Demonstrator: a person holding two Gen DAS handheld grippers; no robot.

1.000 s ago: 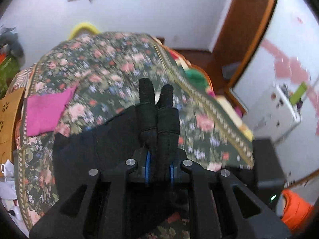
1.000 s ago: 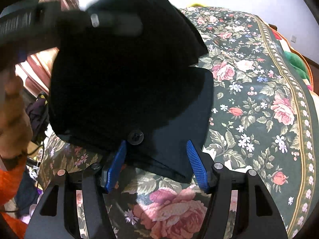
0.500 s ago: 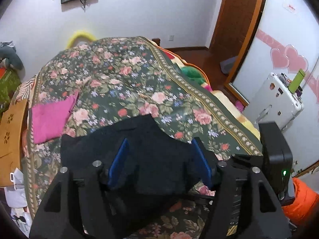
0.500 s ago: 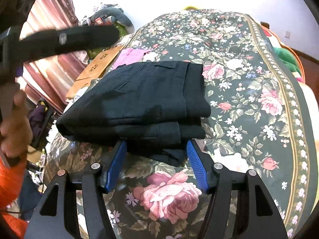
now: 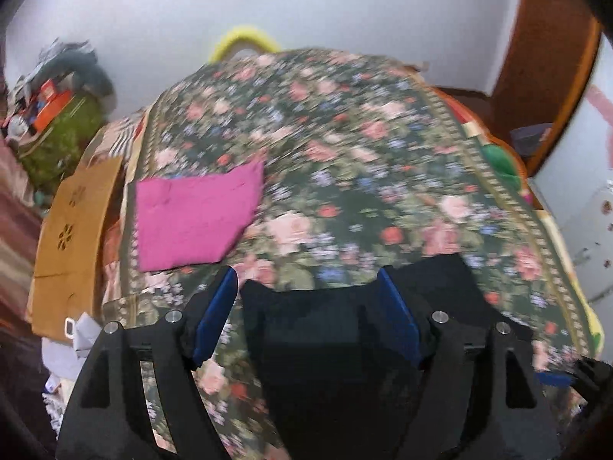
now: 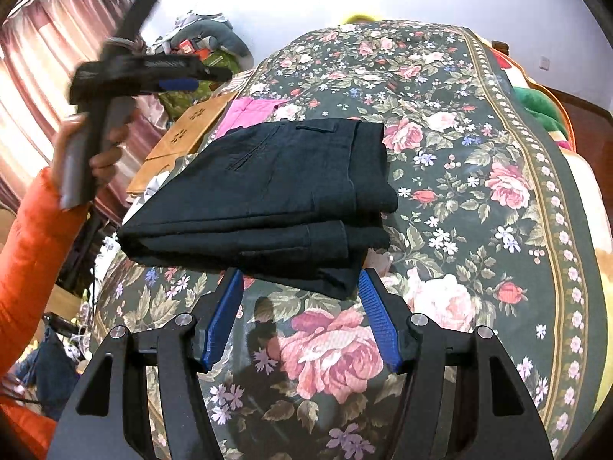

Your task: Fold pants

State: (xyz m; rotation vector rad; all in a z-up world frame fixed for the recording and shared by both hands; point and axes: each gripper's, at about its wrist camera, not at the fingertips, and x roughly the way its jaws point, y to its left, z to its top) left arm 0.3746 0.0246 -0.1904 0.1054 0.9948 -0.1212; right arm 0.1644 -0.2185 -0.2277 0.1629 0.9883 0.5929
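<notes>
The black pants lie folded in a thick stack on the floral bedspread. My right gripper is open and empty, just short of the stack's near edge. My left gripper is open and empty, held above the pants, which show dark below it. In the right wrist view the left gripper is raised high at the left, apart from the pants, held by a hand in an orange sleeve.
A folded pink cloth lies on the bed beyond the pants, near the left edge. A brown cardboard piece stands beside the bed. Clutter sits in the far left corner. A white appliance stands at right.
One second ago my left gripper was shut on the black pants and laid the fold over. It has since opened, let go and lifted up and away. The pants now lie stacked.
</notes>
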